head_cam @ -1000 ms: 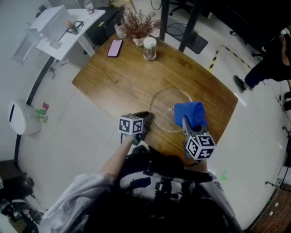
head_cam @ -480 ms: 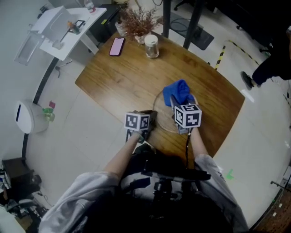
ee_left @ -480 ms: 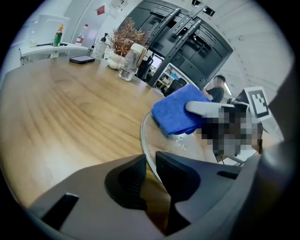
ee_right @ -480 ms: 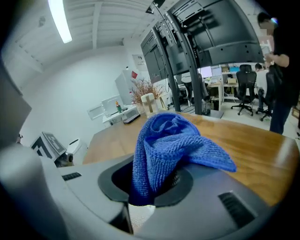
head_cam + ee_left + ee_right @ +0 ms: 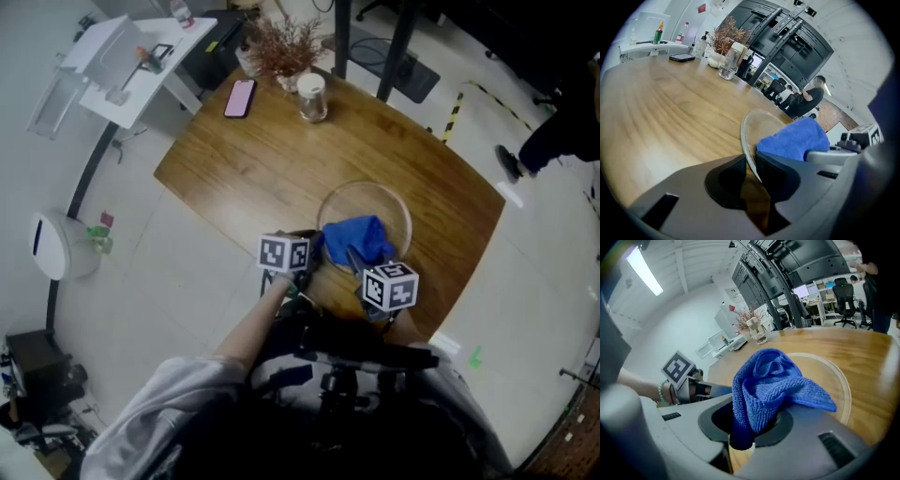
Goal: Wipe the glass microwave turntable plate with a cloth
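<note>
blue cloth (image 5: 354, 239) on plate (image 5: 373, 192), r gripper (image 5: 750, 425)

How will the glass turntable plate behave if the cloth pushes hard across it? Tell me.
The glass turntable plate is probably rigid but breakable: thin, clear glass. It could slide on the smooth wooden table, so the left gripper clamped on its rim likely matters. The blue cloth droops from the right gripper, so it should give softly.

No words, brands or numbers are legible; the only print is black-and-white square markers (image 5: 284, 253) on the left gripper (image 5: 307, 246) and the right gripper (image 5: 361, 262).
</note>
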### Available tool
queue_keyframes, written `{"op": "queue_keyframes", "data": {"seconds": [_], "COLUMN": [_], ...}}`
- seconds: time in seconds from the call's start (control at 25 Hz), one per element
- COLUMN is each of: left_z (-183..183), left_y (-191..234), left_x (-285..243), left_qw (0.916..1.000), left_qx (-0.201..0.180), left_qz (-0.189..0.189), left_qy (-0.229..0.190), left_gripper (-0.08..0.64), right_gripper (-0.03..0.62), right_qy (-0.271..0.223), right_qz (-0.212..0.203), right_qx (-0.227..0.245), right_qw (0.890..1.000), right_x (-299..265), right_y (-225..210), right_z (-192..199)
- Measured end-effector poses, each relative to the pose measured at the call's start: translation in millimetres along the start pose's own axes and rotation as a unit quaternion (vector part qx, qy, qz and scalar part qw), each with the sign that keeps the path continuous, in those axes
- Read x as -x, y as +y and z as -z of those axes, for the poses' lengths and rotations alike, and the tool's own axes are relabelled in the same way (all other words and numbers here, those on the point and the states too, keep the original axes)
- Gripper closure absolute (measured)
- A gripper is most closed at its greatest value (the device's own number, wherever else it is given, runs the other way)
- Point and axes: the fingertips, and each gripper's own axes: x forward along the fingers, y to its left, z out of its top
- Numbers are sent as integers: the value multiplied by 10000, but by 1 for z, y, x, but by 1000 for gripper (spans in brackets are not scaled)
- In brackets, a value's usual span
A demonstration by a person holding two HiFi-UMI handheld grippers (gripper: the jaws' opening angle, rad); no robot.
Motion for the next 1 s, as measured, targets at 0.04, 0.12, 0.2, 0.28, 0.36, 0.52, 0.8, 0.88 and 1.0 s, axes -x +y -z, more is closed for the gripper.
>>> {"op": "queue_keyframes", "data": {"seconds": [0.04,0.12,0.2,0.28,0.36,0.52,0.8,0.88,1.0], "left_z": [0,0,0,0,0,-1,0,0,0], "left_y": [0,0,0,0,-1,1,1,0,-2], "left_x": [0,0,1,1,1,0,-1,-1,0], "left_qw": [10000,10000,10000,9999,9999,9998,9999,9999,9999], "left_qx": [4,24,46,72,99,125,103,104,82], "left_qz": [-1,11,35,67,103,126,103,99,81], "left_qy": [3,16,26,41,55,55,46,42,34], "left_gripper": [500,502,502,502,502,503,503,503,503], "right_gripper": [511,511,511,511,511,511,511,511,511], "right_qy": [78,212,258,162,-43,-621,-846,-732,-663], "right_qz": [-17,-51,-76,-59,32,505,1348,1362,1096], "right_qx": [69,217,341,446,516,514,295,161,-198], "right_qw": [9999,9995,9991,9989,9987,9955,9868,9878,9916], "right_x": [5,12,17,19,22,20,3,2,6], "right_y": [4,13,18,17,8,-32,-106,-110,-98], "right_z": [9,23,28,19,-1,-59,-115,-111,-92]}}
